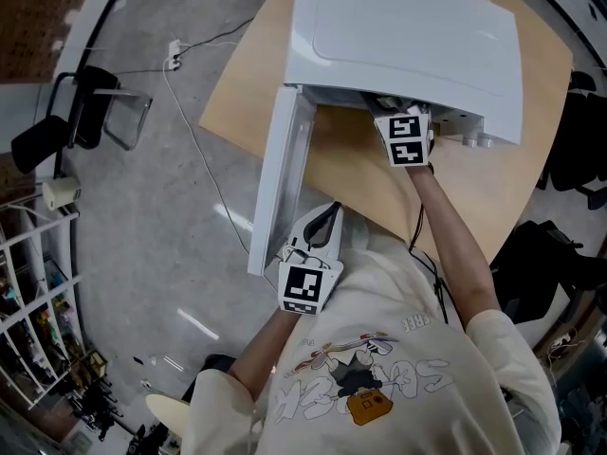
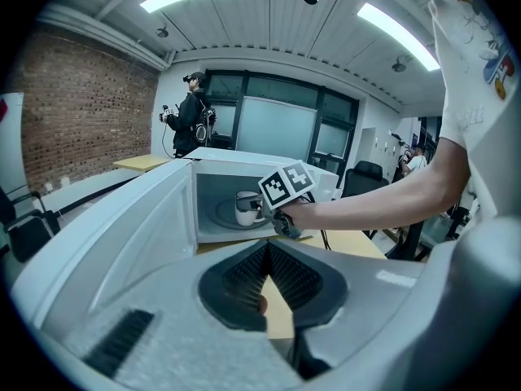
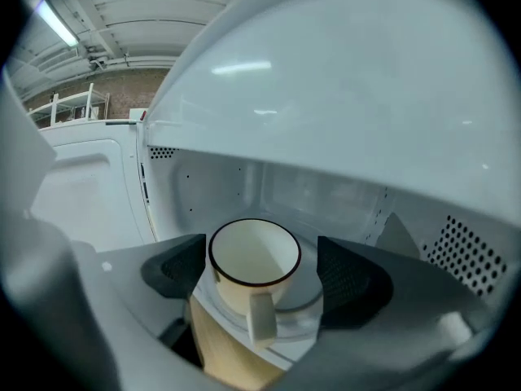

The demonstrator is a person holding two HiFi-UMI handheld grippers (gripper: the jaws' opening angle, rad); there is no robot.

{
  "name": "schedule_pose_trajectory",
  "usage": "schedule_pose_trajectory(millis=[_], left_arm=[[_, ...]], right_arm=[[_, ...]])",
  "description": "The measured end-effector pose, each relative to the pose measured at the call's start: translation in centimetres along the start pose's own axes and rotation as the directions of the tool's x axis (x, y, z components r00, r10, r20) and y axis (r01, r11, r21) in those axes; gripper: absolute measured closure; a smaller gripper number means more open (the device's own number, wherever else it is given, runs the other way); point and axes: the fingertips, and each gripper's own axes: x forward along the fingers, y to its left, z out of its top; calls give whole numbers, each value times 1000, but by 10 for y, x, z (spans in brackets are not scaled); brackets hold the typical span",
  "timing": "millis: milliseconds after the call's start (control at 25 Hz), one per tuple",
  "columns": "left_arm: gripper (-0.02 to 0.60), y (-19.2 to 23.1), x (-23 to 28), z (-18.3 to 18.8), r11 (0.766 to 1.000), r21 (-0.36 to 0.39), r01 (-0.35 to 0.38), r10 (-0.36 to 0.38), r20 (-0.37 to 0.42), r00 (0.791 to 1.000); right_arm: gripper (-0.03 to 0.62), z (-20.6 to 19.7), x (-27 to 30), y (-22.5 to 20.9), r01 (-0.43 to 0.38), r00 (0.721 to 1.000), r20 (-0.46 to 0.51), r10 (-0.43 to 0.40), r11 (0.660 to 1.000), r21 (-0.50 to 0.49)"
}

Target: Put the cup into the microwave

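The cup (image 3: 254,255) is a cream enamel-looking mug with a thin dark rim and a flat strap handle that faces out of the microwave (image 1: 408,45). It stands upright inside the microwave's cavity on the glass turntable (image 3: 303,309). The right gripper (image 3: 260,274) reaches into the microwave's mouth with its jaws spread to either side of the cup. The left pad is about at the cup's wall and the right pad stands clear of it. The left gripper (image 2: 265,249) hangs by the outer edge of the microwave's open door (image 1: 280,178), its jaw tips closed together on nothing. Each gripper's cube carries black-and-white square markers. The print on the person's shirt (image 1: 379,373) has large letters, upside down in the head view and not surely readable.
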Motion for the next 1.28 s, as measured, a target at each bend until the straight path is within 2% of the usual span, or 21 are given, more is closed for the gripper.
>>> schedule_pose_trajectory(millis=[280,360,440,520,600,680,1000,1280], left_arm=[[577,0,10,4,998,-62,-22,24,33,999],[577,-3,16,6,997,-72,-20,23,41,999],[577,-7,21,8,996,-83,-12,16,52,999],[577,-12,28,12,996,-90,4,1,64,998],[577,-19,35,17,996,-89,27,-20,77,997],[577,-27,42,23,995,-81,53,-46,89,995],[577,-77,71,27,986,-10,166,-165,72,984],[577,-101,79,25,977,23,212,-213,47,976]], right_arm=[[166,-10,-47,9,-31,1000,2,31,1000,-3],[194,-17,-67,14,-58,998,-5,58,998,23],[272,-25,-93,18,-78,997,-5,78,996,44],[395,-29,-121,20,-85,996,4,85,995,60],[465,-32,-149,22,-79,997,4,79,995,68],[589,-36,-175,21,-62,998,-8,62,995,74],[589,-63,-252,15,-29,999,-19,33,982,184],[589,-94,-274,23,-28,997,-61,46,965,260]])
